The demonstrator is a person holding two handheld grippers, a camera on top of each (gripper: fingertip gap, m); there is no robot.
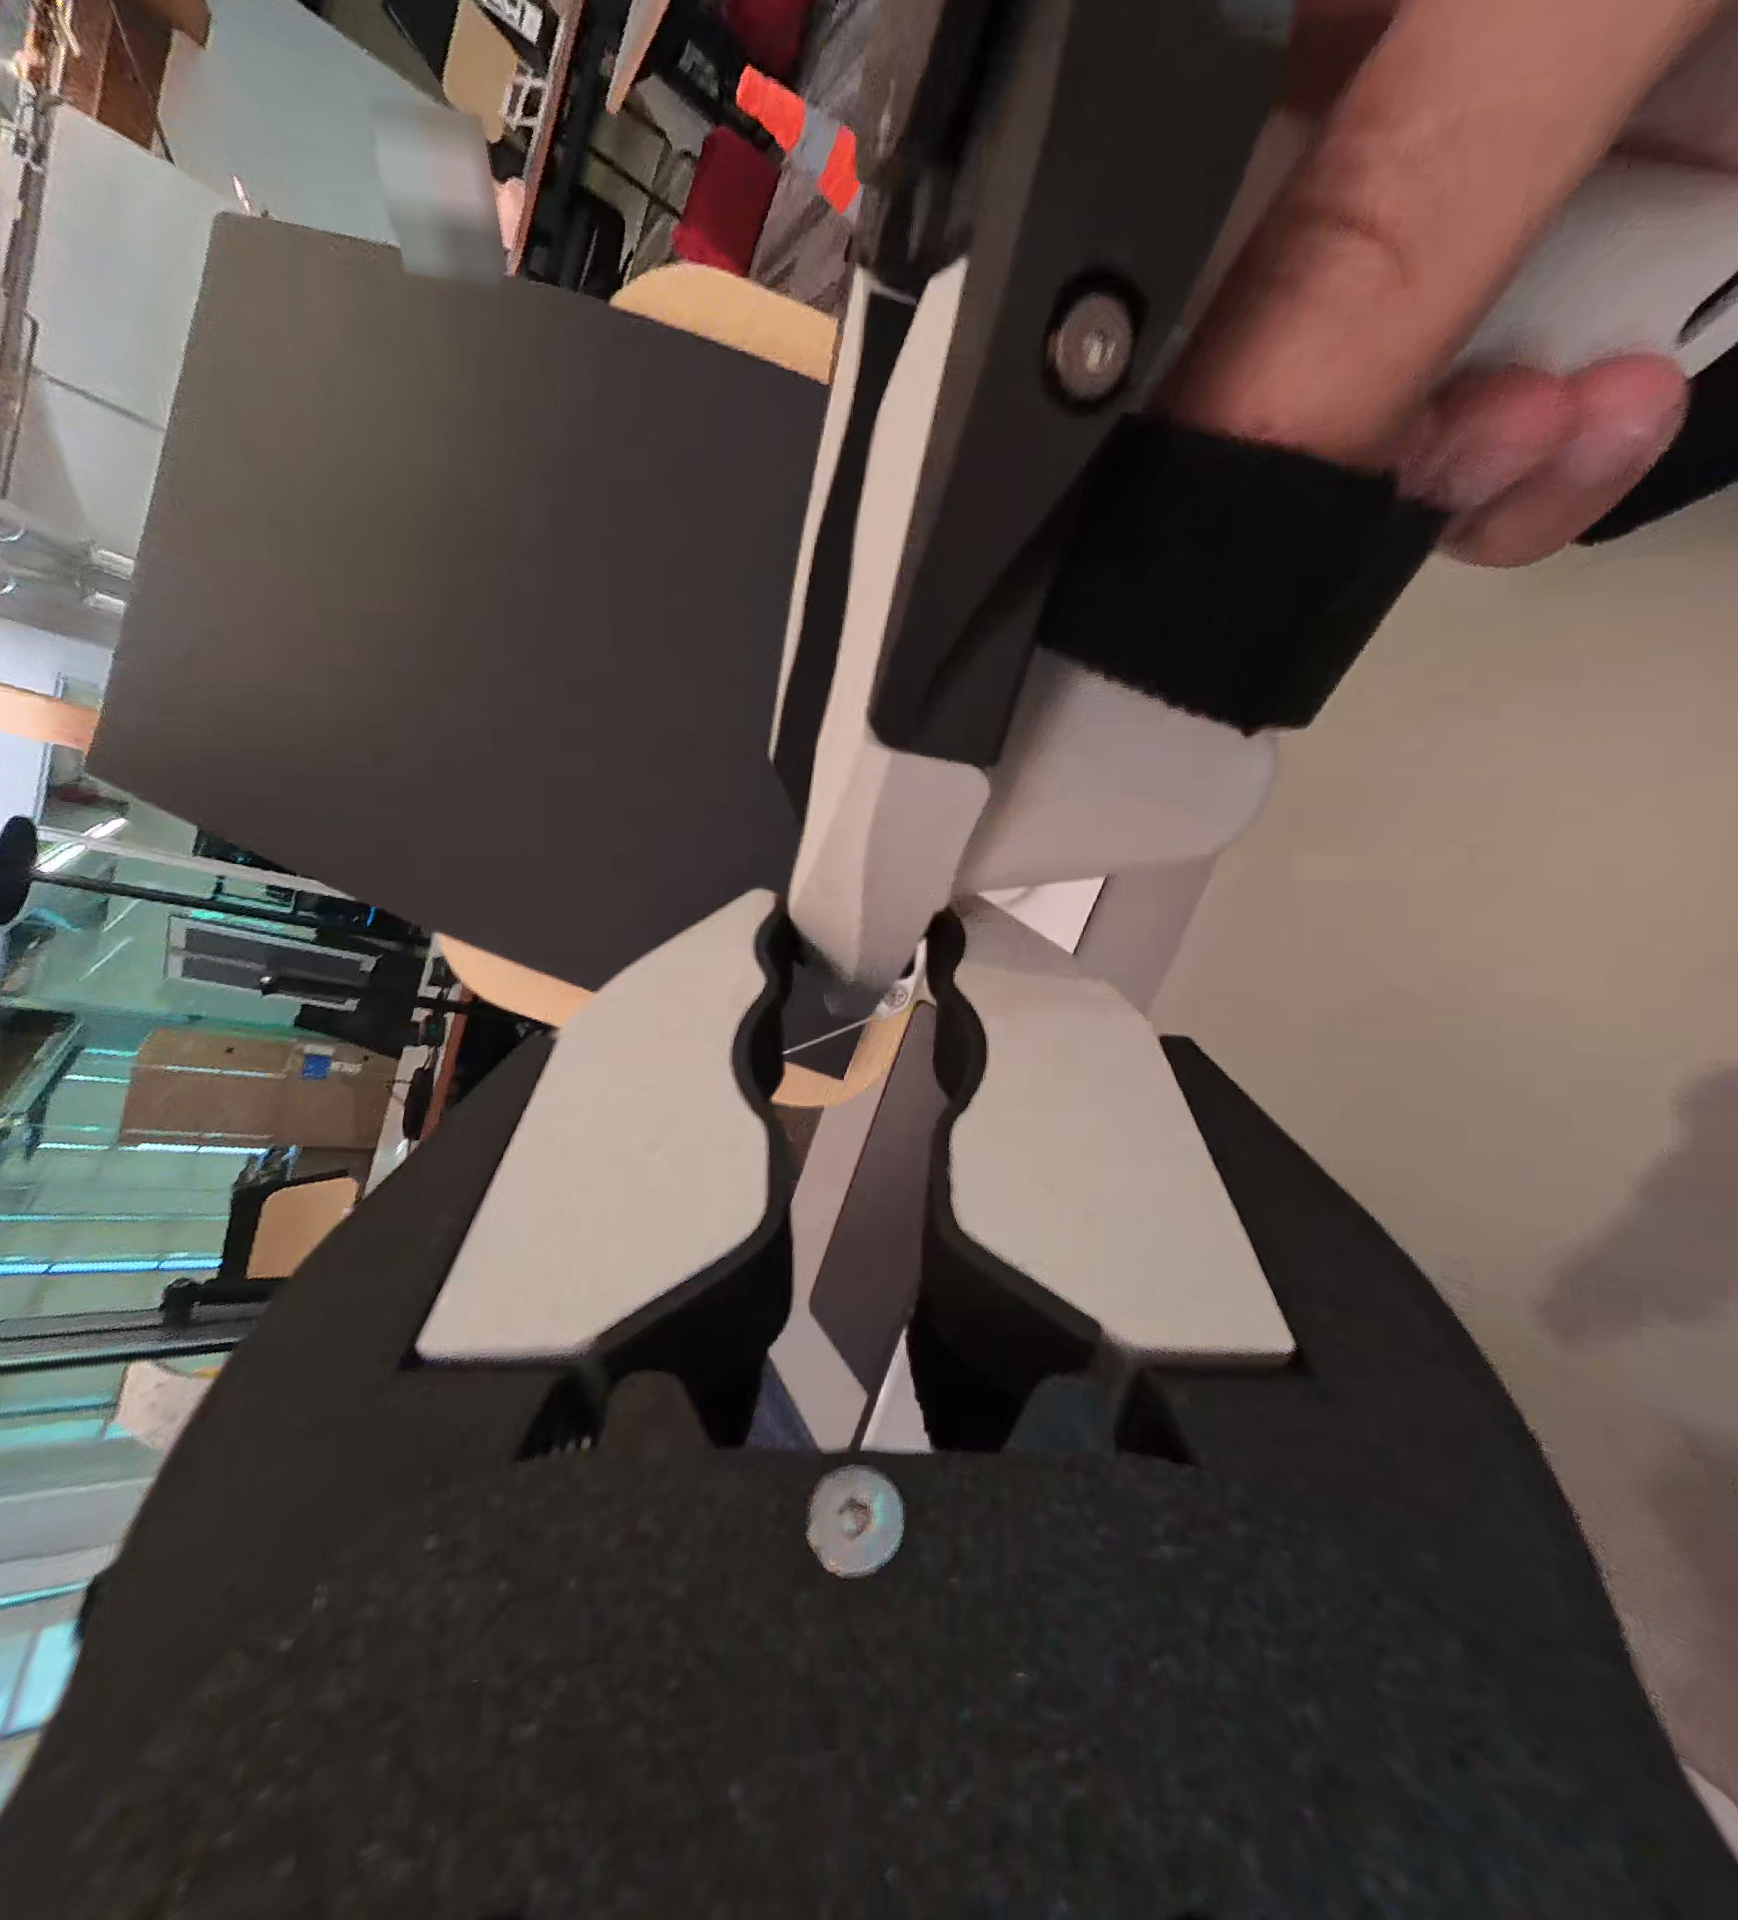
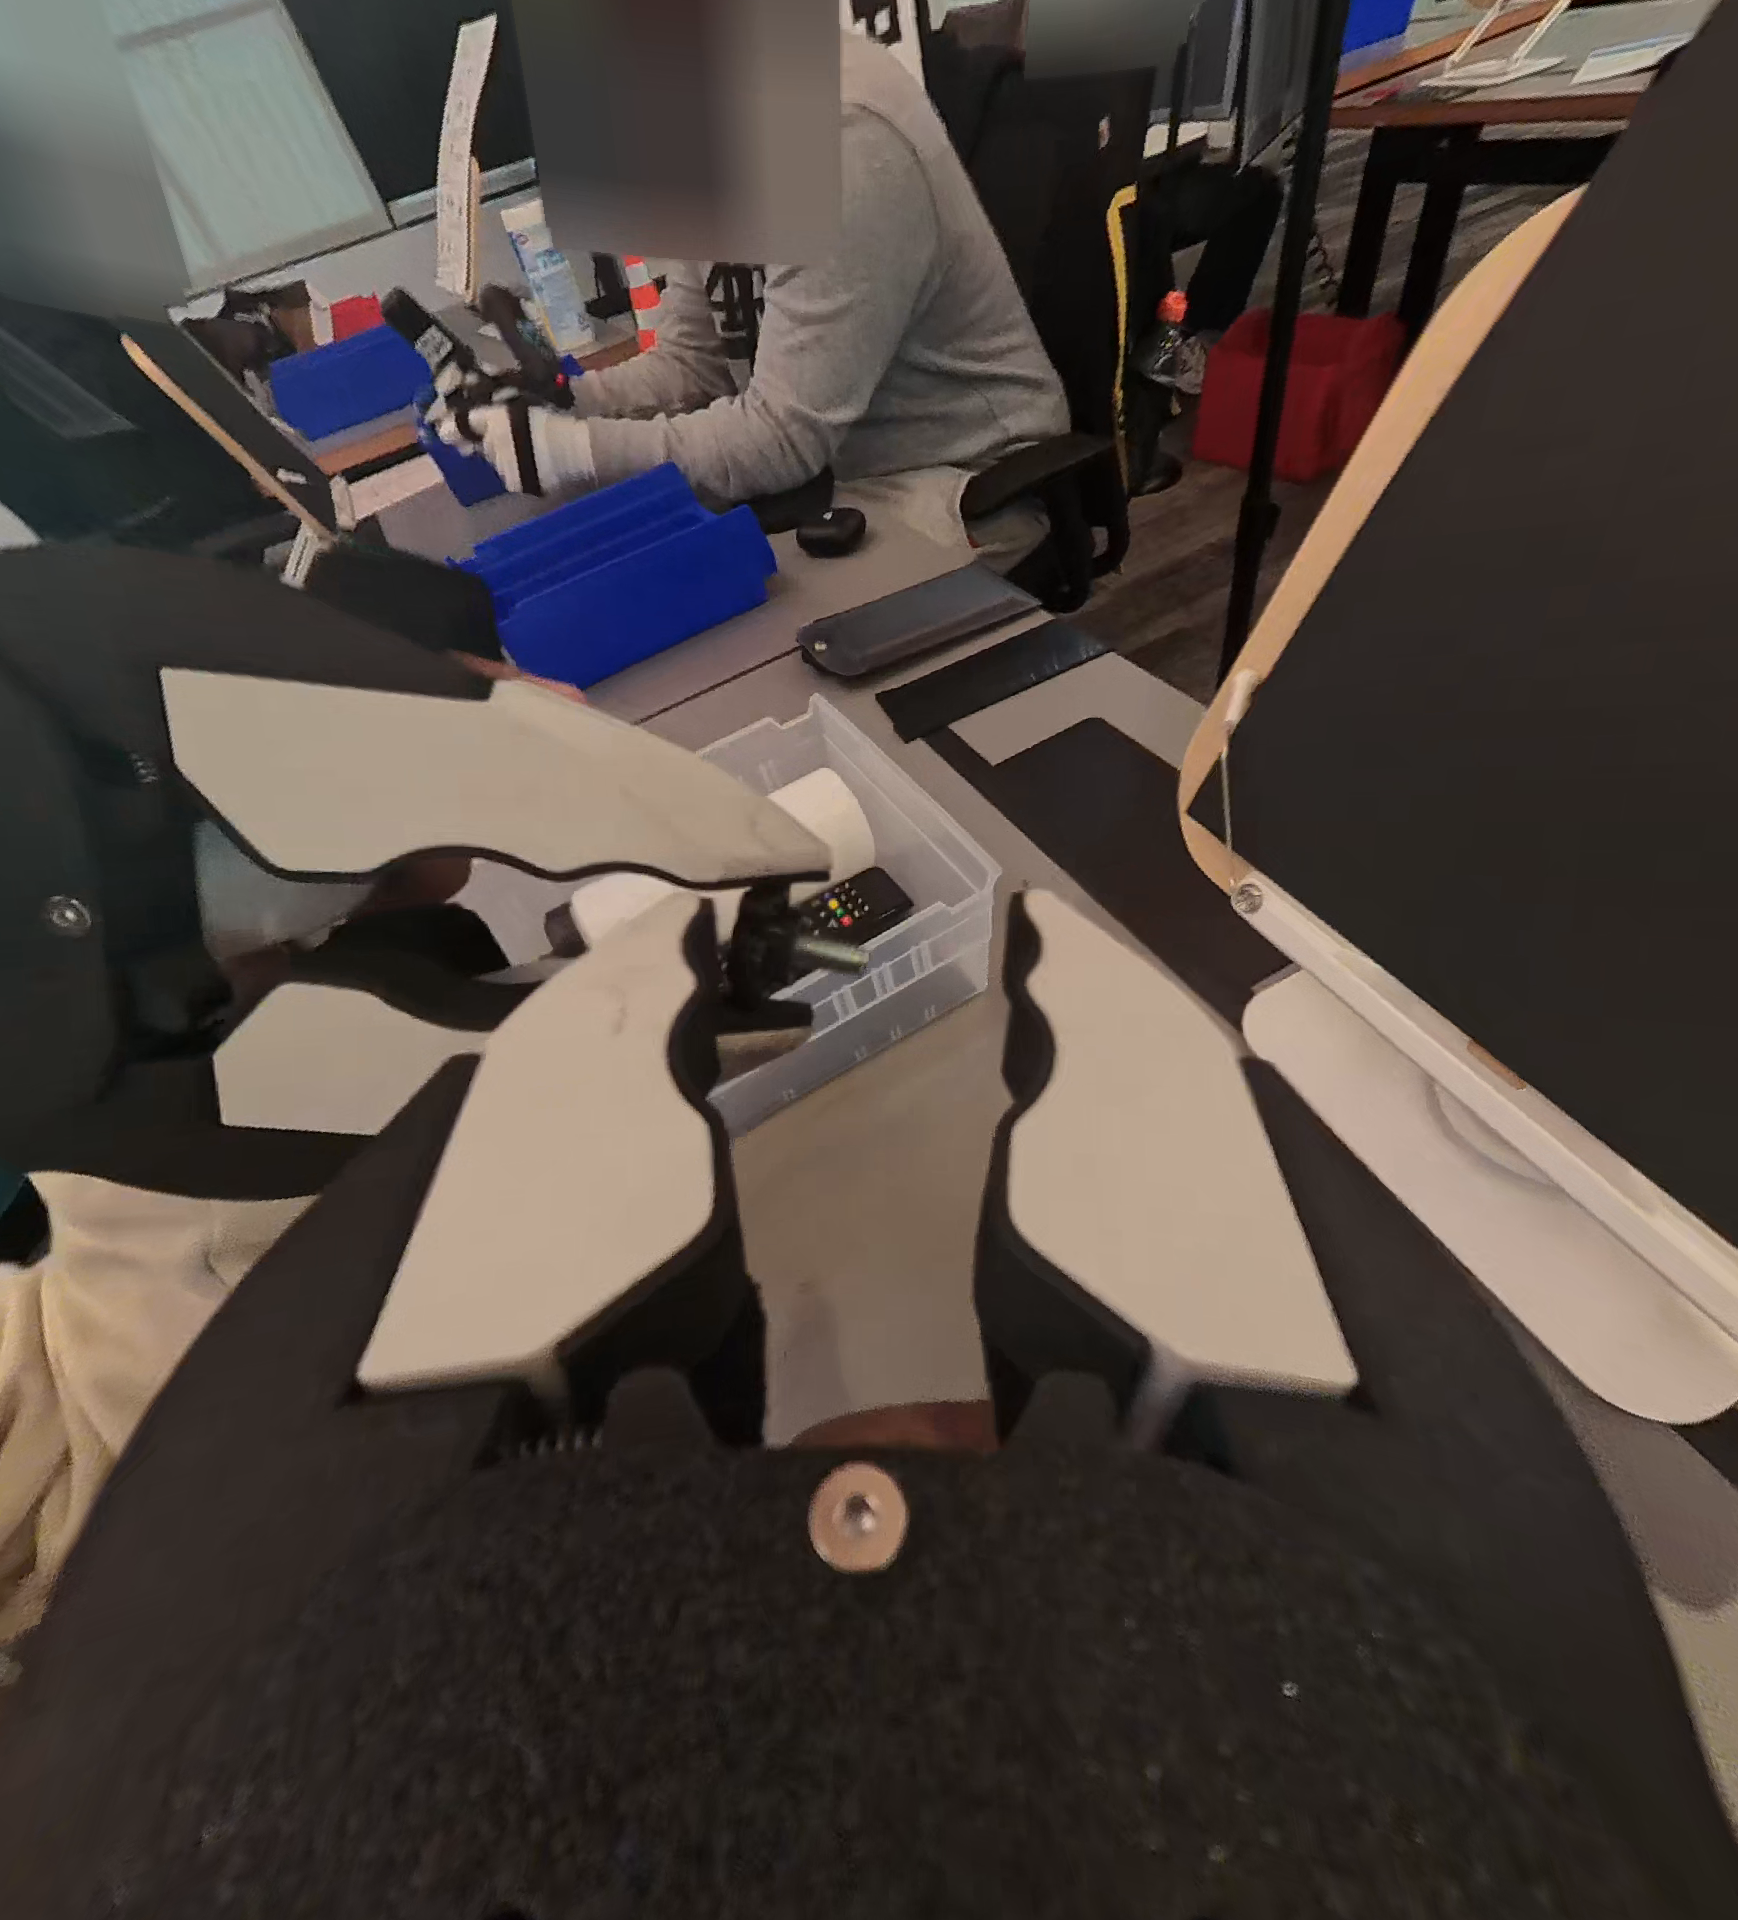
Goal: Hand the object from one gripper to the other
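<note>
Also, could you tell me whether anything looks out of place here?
One oddity: a grey finger of the open right gripper pokes between the left gripper's fingers, crowding the small black knob with a metal stud. Whether the left grips it is unclear.
</note>
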